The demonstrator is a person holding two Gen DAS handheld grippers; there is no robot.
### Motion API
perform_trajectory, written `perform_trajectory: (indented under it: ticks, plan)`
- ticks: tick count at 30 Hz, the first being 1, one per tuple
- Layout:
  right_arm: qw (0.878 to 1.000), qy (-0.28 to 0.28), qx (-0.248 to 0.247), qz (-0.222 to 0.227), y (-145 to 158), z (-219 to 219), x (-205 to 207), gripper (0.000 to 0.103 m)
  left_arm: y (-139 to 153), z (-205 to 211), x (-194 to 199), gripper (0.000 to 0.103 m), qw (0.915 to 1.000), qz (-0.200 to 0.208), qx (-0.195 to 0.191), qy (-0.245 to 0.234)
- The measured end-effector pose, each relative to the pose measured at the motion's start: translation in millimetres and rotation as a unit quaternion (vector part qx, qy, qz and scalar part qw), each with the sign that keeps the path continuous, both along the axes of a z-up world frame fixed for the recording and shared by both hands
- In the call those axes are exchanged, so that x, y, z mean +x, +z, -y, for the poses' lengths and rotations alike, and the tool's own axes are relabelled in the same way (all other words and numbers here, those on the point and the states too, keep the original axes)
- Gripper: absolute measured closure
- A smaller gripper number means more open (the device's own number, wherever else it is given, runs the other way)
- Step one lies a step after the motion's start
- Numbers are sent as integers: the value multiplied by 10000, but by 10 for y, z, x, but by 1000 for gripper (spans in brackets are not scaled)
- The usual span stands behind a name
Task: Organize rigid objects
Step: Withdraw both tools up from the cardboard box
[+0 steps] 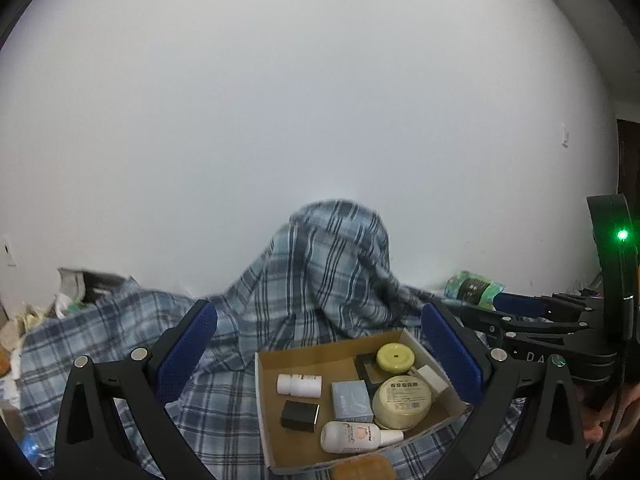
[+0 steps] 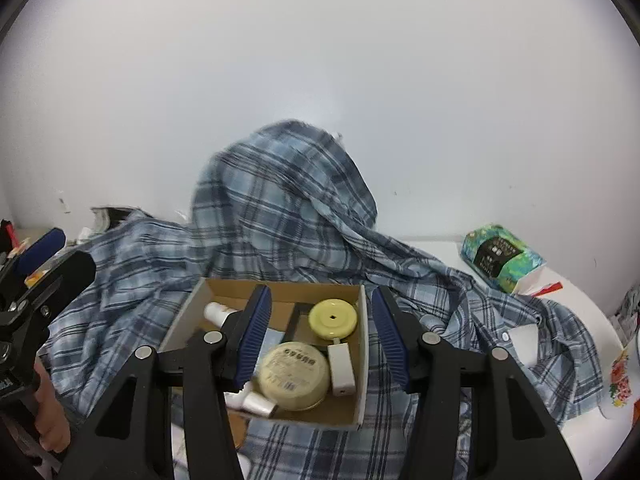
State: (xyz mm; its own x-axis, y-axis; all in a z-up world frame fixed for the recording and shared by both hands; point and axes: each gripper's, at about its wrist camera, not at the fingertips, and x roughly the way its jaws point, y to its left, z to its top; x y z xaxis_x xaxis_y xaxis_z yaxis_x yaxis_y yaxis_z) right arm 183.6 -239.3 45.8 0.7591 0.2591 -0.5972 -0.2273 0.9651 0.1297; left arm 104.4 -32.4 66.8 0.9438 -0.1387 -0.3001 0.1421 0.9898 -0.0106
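A shallow cardboard box [image 1: 264,408] [image 2: 362,344] sits on a plaid cloth. Inside it lie a round cream jar [image 1: 404,402] [image 2: 294,374], a yellow round lid [image 1: 395,358] [image 2: 333,318], a white pill bottle [image 1: 298,385], a black small box [image 1: 300,415], a grey-blue box [image 1: 352,402], a white tube [image 1: 356,437] and a white block [image 2: 341,364]. My left gripper [image 1: 320,356] is open and empty above the box. My right gripper [image 2: 322,336] is open and empty, its jaws straddling the box's right wall.
The blue plaid shirt [image 1: 320,264] [image 2: 280,200] covers the table and humps up against the white wall. A green patterned packet [image 2: 500,258] [image 1: 474,286] lies at the right. A brown item [image 1: 364,470] lies before the box. Clutter [image 1: 80,288] lies far left.
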Motion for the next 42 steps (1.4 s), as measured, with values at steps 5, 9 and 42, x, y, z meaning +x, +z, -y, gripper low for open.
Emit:
perform_trajectory:
  ticks: [5, 9, 42]
  plan:
    - [9996, 117, 115, 223, 195, -25, -370, 47, 135, -35, -360, 0, 9994, 280, -198, -15]
    - [9989, 96, 288, 354, 250, -17, -600, 33, 136, -38, -584, 0, 9991, 356, -222, -89]
    - [9974, 155, -595, 367, -684, -161, -674, 0, -874, -260, -520, 0, 9990, -233, -204, 308]
